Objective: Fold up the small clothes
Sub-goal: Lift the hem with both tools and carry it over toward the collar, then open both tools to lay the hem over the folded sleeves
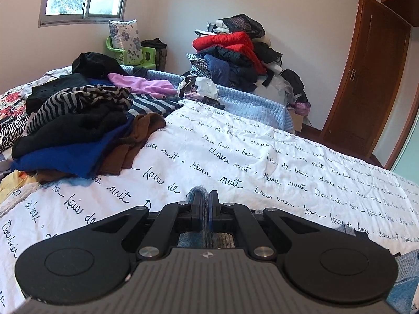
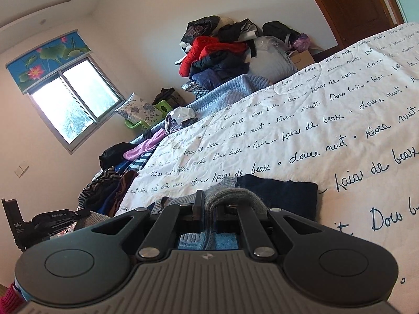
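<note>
1. Your left gripper (image 1: 205, 204) is clenched on an edge of the grey-blue knit garment (image 1: 196, 193), low over the bedspread (image 1: 262, 141).
2. Your right gripper (image 2: 208, 209) pinches the same knit (image 2: 230, 195).
3. Fold looks underway; the unsorted pile (image 1: 78, 130) remains, by my estimate.

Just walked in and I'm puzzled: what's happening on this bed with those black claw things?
A person is folding laundry using two hand-held claws. The left claw and the right claw are each shut on a grey-blue knit garment, over the white bedspread. A pile of clothes sits at the left.
</note>
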Tool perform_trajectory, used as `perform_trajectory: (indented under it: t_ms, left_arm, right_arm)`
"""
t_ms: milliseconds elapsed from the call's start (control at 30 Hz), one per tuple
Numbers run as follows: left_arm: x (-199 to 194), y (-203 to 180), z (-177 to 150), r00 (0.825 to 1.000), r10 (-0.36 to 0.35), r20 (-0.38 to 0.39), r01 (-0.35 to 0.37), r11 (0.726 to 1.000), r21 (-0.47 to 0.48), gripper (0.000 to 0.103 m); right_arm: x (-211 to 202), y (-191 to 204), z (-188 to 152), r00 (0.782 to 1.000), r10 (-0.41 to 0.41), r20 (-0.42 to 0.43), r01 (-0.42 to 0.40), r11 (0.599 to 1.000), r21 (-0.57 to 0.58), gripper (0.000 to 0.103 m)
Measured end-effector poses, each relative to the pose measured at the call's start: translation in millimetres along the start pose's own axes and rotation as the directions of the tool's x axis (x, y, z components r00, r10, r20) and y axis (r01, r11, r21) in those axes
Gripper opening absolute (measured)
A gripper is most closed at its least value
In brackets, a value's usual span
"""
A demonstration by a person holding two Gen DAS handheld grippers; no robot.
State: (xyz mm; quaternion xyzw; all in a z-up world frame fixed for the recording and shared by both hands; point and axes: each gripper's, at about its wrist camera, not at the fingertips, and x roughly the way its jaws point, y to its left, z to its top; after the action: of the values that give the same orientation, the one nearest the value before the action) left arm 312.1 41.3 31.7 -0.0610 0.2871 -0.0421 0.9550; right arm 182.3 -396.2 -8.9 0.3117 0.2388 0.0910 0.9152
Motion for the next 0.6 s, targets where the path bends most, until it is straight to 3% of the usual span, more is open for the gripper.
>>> perform_trajectory:
  t_ms: [200, 400, 600]
  left_arm:
    - [27, 0, 0, 0.999, 0.010, -0.046, -0.011, 1.000, -0.014, 0.005]
    - [56, 4, 3, 0.994, -0.012, -0.110, 0.003, 0.997, -0.080, 0.005]
    - [77, 17, 9, 0.979, -0.117, -0.168, 0.075, 0.968, -0.238, 0.008]
  right_arm:
    - [19, -11, -1, 0.999, -0.030, -0.025, 0.031, 0.999, 0.024, 0.006]
    - [38, -30, 2, 0.998, -0.027, -0.059, 0.034, 0.992, 0.122, 0.006]
    - [51, -43, 3, 0.995, -0.025, -0.101, 0.044, 0.980, 0.193, 0.007]
